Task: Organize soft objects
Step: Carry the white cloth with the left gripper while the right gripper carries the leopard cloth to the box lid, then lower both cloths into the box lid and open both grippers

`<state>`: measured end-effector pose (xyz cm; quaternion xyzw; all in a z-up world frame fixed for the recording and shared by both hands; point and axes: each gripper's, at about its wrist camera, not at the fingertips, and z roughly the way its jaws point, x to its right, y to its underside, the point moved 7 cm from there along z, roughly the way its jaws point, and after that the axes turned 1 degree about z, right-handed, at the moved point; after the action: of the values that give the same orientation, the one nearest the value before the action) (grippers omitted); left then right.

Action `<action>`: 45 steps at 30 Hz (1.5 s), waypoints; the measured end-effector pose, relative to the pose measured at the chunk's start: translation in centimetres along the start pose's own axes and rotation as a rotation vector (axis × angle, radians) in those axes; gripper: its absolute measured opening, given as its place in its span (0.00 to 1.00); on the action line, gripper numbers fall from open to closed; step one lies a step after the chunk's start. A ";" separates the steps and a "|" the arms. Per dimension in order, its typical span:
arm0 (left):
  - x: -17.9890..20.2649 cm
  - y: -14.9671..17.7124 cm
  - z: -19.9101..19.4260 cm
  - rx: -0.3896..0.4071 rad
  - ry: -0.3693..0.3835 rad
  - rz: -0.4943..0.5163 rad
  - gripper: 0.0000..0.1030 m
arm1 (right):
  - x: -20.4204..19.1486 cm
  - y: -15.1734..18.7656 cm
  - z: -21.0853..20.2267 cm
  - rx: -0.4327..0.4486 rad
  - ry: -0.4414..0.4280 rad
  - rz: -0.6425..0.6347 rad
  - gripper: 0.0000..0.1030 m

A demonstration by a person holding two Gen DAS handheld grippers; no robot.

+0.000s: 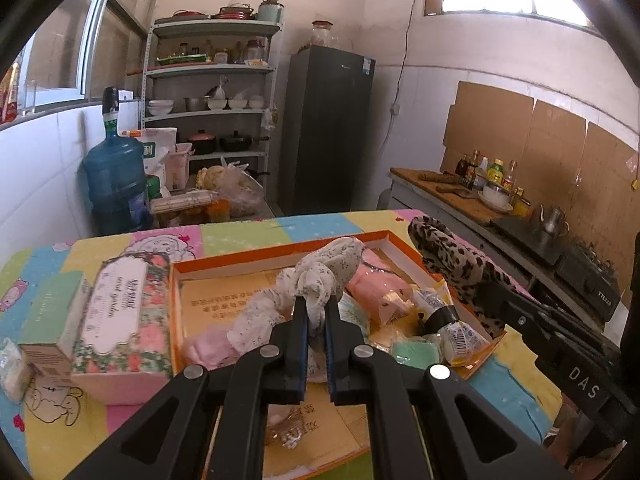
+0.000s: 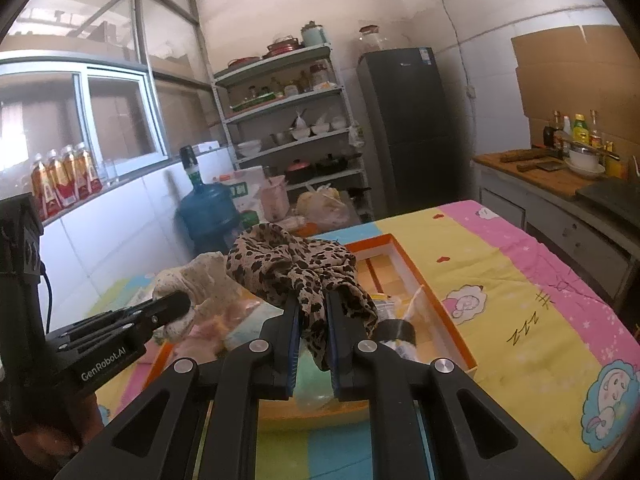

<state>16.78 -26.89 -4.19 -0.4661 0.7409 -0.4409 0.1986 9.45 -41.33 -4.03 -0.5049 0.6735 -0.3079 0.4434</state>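
Two cloths up: your left gripper [image 1: 317, 312] clamps the knotted floral scarf [image 1: 316, 280], right gripper [image 2: 313, 312] clamps the leopard-print scarf [image 2: 292, 268], probably lifted clear for sorting from the orange box [image 1: 280, 250].

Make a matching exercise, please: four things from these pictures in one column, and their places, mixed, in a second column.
1. white speckled knotted cloth
2. leopard-print fabric scarf
3. floral cardboard box
4. blue plastic water jug

a. on the floor by the tiled wall
b. in the right gripper
c. on the table, left of the orange tray
d. in the left gripper

Pairs: 1-d, 2-b, 3-c, 4-a
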 end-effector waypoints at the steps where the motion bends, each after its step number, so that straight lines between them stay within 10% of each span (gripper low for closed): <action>1: 0.1 0.1 0.3 -0.006 0.003 0.000 0.07 | 0.1 0.1 0.2 -0.003 0.005 -0.001 0.12; 29: 1.2 2.6 4.6 -0.128 0.045 -0.007 0.07 | 0.9 2.7 5.1 -0.138 -0.005 0.015 0.20; 39: 1.4 2.8 4.3 -0.121 0.050 -0.002 0.57 | 0.9 2.5 4.6 -0.130 -0.010 0.032 0.30; 45: 1.2 2.8 3.5 -0.114 0.038 -0.005 0.62 | 1.3 2.3 3.8 -0.121 -0.003 0.040 0.38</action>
<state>17.29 -29.08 -8.25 -0.4701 0.7674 -0.4072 0.1562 11.84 -41.71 -7.94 -0.5177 0.7001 -0.2572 0.4191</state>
